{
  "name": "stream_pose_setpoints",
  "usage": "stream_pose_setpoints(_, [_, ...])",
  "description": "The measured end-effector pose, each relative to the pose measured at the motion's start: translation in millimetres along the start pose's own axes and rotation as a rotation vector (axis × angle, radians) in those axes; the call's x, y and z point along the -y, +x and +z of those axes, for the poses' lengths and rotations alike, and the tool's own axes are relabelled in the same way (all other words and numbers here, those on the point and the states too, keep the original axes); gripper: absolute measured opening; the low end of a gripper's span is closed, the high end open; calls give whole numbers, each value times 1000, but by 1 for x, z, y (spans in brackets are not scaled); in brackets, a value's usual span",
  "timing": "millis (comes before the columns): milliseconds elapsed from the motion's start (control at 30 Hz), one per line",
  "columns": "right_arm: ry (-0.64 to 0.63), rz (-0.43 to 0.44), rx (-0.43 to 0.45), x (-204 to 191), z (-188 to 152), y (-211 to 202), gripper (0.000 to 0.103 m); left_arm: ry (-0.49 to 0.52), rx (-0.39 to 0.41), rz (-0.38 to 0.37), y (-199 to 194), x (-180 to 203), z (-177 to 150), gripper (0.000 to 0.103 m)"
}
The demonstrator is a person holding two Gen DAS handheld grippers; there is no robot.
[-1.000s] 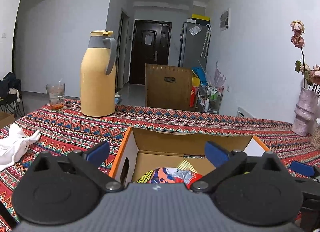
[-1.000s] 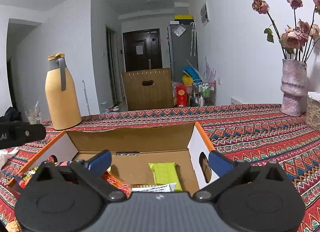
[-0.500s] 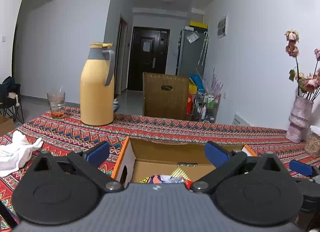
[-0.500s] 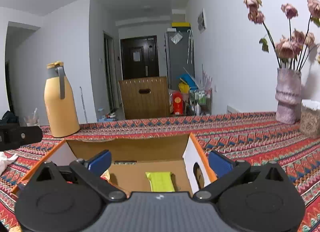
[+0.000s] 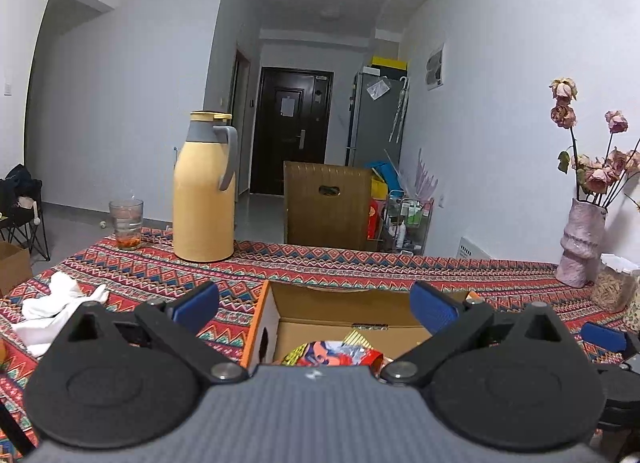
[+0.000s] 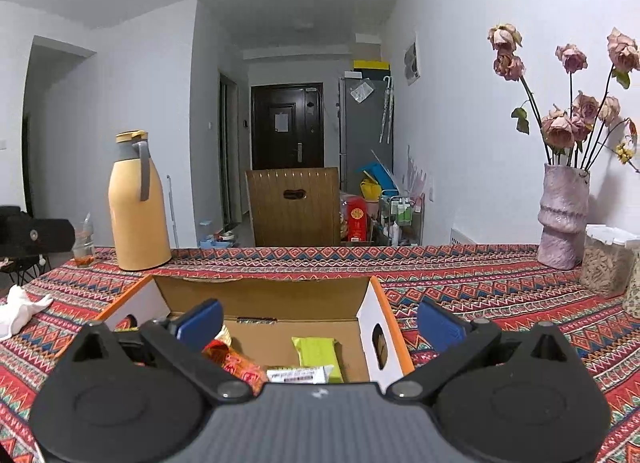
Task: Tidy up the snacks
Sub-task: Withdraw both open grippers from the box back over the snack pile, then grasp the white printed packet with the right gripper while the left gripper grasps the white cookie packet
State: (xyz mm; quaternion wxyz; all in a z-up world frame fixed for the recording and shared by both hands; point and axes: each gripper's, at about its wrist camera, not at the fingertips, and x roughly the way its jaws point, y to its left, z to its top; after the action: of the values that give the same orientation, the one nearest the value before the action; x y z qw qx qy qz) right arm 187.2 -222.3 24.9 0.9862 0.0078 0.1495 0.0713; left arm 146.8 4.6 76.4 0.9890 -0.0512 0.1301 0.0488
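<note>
**Both grippers empty above the box; green packet lies dead ahead of the right gripper**

The right gripper (image 6: pixel 318 321) is held with its jaws spread wide and nothing between them. It faces the open cardboard box (image 6: pixel 260 295) on the patterned tablecloth (image 6: pixel 480 283). Its left fingertip sits over the box interior; its right fingertip sits outside the right box wall.

Directly ahead, at 12 o'clock and low, lies the green snack packet (image 6: pixel 316 353) on the box floor. Its long axis runs roughly along the gripper's line of sight, from 6 to 12 o'clock. A white labelled packet (image 6: pixel 300 374) lies across its near end. A red snack packet (image 6: pixel 234 363) lies at about 10 o'clock, just below the left fingertip.

The left gripper (image 5: pixel 314 305) is likewise spread wide and empty. It faces the left part of the same box, where a colourful snack packet (image 5: pixel 332 353) lies at 12 o'clock, partly hidden by the gripper body.

Judgement: the right gripper is nearer the green packet; the left is nearer the colourful one.
</note>
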Motion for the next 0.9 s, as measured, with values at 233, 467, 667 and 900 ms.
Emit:
stream_pose_setpoints(233, [-27,13,-16,3,-15,-28,103,-1,-17,17,-20,-18,-8,103])
stream_pose_setpoints(467, [-42,15,-50,8,-33,-47,103,15,-64,28,-31,-31,-27,103])
stream_pose_setpoints(667, [-44,15,-97,17,-52,-56,103,34,-132,42,-25,-42,-53,103])
stream_pose_setpoints(900, [-48,-9,-171,34,-77,-58,103,29,-209,67,-17,-62,-84,103])
